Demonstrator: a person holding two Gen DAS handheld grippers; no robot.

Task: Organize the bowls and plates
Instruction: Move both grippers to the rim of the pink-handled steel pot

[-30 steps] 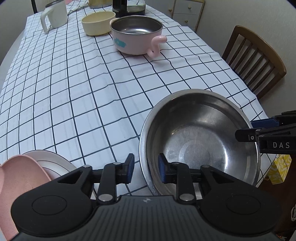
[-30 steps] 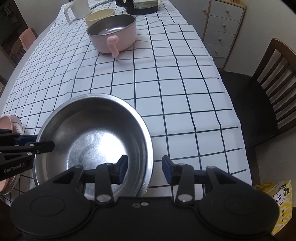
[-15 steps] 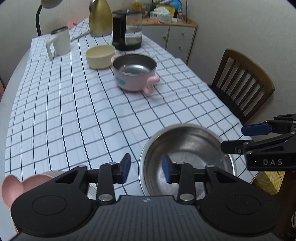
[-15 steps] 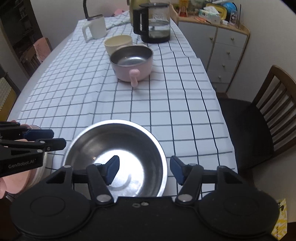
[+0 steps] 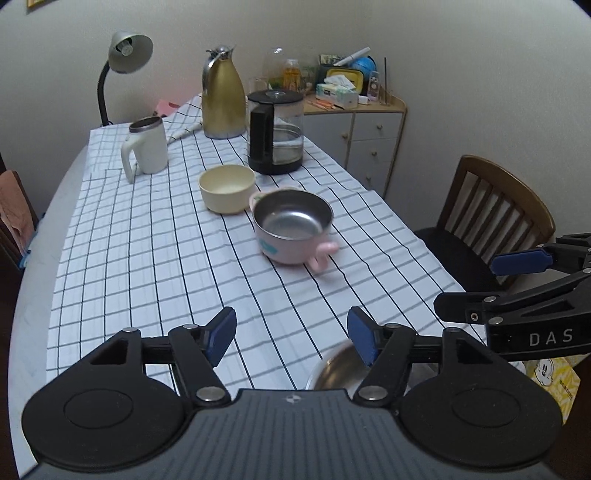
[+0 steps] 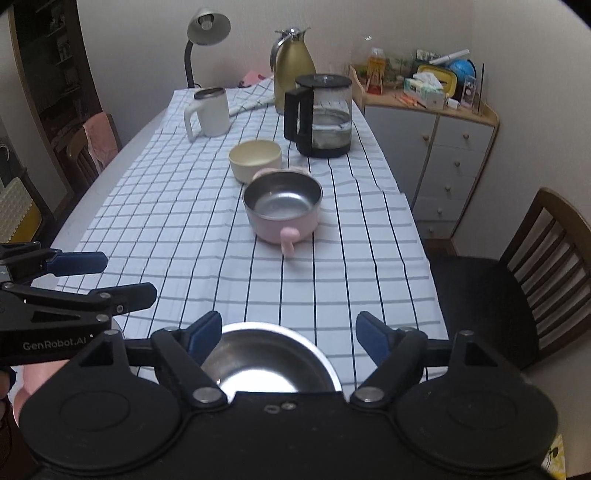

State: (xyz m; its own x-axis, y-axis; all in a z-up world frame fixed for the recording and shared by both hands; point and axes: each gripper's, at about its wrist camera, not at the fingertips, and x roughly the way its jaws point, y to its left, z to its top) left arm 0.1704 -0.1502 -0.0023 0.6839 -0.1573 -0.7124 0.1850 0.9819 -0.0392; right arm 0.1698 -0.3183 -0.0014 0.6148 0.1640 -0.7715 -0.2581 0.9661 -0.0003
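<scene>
Presently on the desk, which carries a checked cloth: one large steel bowl at the near edge, resting free, with the edge of a pink plate just left of it at the near-left corner, mostly hidden behind the grippers. In the middle of the desk, well apart from these, stands a pink pot with a steel lining and a stubby handle toward the near side; a cream bowl sits just beyond it, close or touching, which cannot be told. Further off, not for sorting by the look of it: a white mug, a glass kettle, a gold flask, a lamp. Left gripper: jaws have just been opening, now well apart, nothing between them, held above the cloth with only a sliver of the steel bowl showing beneath its right finger. Right gripper: jaws likewise just been opening, now wide, empty, above the steel bowl and clear of its rim. Progress, as a judgement: the steel bowl appears set down at the near collecting spot beside the plate; the pink pot and cream bowl remain far off and look to be the items outstanding. Both grippers are free for the next fetch.
</scene>
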